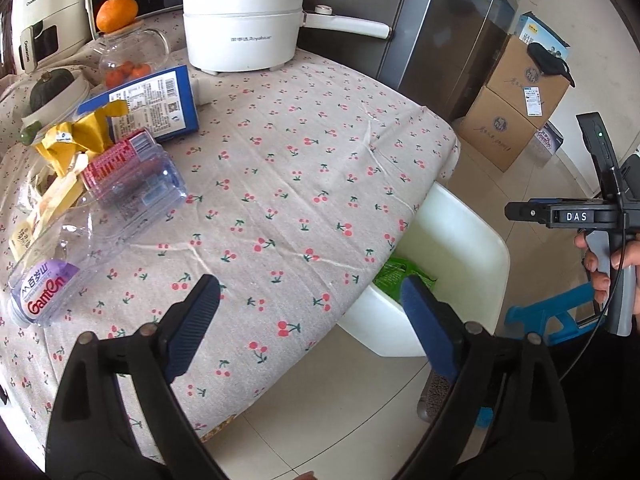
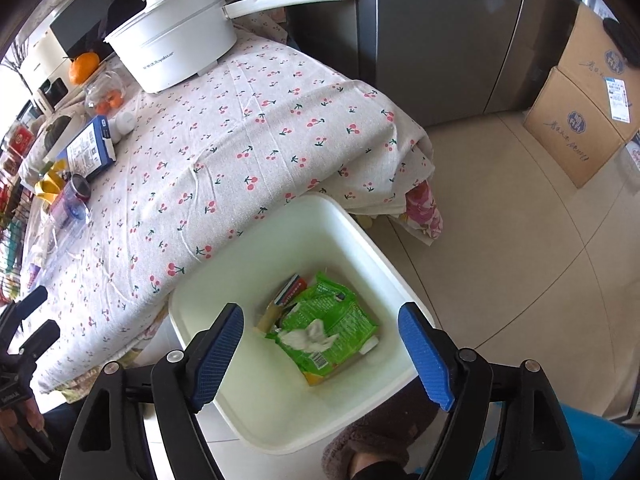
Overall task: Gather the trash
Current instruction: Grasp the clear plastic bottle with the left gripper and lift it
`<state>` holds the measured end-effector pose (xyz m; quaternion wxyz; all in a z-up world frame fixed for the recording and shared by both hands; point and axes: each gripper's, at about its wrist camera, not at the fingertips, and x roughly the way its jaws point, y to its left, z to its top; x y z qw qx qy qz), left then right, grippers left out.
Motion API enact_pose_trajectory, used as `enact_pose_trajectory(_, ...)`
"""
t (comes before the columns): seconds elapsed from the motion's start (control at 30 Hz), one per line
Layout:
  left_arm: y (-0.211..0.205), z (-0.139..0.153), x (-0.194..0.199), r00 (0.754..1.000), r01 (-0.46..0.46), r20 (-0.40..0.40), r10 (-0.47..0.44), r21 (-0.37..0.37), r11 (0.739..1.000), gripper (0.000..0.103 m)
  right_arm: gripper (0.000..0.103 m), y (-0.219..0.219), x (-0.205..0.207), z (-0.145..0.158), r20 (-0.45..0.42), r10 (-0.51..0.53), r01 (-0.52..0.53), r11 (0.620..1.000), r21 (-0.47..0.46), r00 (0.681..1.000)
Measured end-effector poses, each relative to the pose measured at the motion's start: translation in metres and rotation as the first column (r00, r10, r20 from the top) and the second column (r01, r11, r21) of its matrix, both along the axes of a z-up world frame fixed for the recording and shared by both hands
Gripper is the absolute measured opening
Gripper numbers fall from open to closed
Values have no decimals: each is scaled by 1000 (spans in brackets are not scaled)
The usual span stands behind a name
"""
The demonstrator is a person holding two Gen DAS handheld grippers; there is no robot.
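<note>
A white bin (image 2: 224,364) stands on the floor at the edge of a table draped in a cherry-print cloth (image 1: 304,184), already holding a green packet (image 2: 328,320), a crumpled tissue (image 2: 310,338) and other wrappers. The right gripper (image 2: 320,354) hangs directly above the bin with its blue pads spread wide and nothing between them — released, touching nothing. The left gripper (image 1: 310,324) hovers over the near table edge, likewise wide open and empty. The trash still to be gathered lies at the far left of the table: a clear plastic bottle (image 1: 52,280) on its side, a second clear bottle with a red label (image 1: 132,168) and yellow wrappers (image 1: 76,140) bunched beside it, near a blue box (image 1: 152,100). The step in hand appears to be the turn between a drop and the next pick. The next move likely calls for the left gripper to swing left toward the bottles — light, slippery, apt to roll — and close across a bottle's body before carrying it to the bin.
</note>
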<state>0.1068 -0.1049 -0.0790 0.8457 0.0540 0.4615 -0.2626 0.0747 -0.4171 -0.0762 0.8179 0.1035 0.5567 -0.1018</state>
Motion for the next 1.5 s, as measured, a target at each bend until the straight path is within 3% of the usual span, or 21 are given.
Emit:
enact_pose_trajectory(0.23,50,10,14,994,-97,66,93,63,993,95,85,26,14,8,18,54,-53,998,-38,998)
enact_pose_trajectory(0.4,85,12,39,987,-144,94,131,155,977,97,87,49,29,13,30,99,-98,994,-46,995)
enact_pose_trajectory(0.5,97,6,58,992,-106,97,87,222,969,97,88,65,40,15,33,132,-130,990,-47,991)
enact_pose_trajectory(0.6,100,-6,81,999,-43,44,31,283,958,97,88,80,50,17,37,162,-160,986,-49,986)
enact_pose_trajectory(0.9,70,-33,118,989,148,-54,-138,406,902,94,88,100,66,15,27,193,-192,981,-35,981)
enact_pose_trajectory(1.03,54,-47,124,984,178,-92,-152,494,851,91,88,101,70,13,18,202,-201,979,-44,979)
enact_pose_trajectory(1.17,49,-54,119,984,175,-117,-133,543,822,89,88,98,71,14,19,190,-190,981,-32,982)
enact_pose_trajectory(1.23,50,-59,115,984,171,-130,-117,570,803,84,88,98,70,15,23,189,-188,982,-27,982)
enact_pose_trajectory(1.27,51,-62,113,984,170,-147,-103,576,799,75,88,98,70,16,26,189,-189,982,-26,982)
enact_pose_trajectory(1.3,54,-65,111,981,171,-172,-88,565,807,69,88,98,69,17,28,190,-189,982,-24,981)
enact_pose_trajectory(1.5,71,-57,89,979,95,-204,-8,417,904,68,88,102,65,21,42,196,-195,981,-14,980)
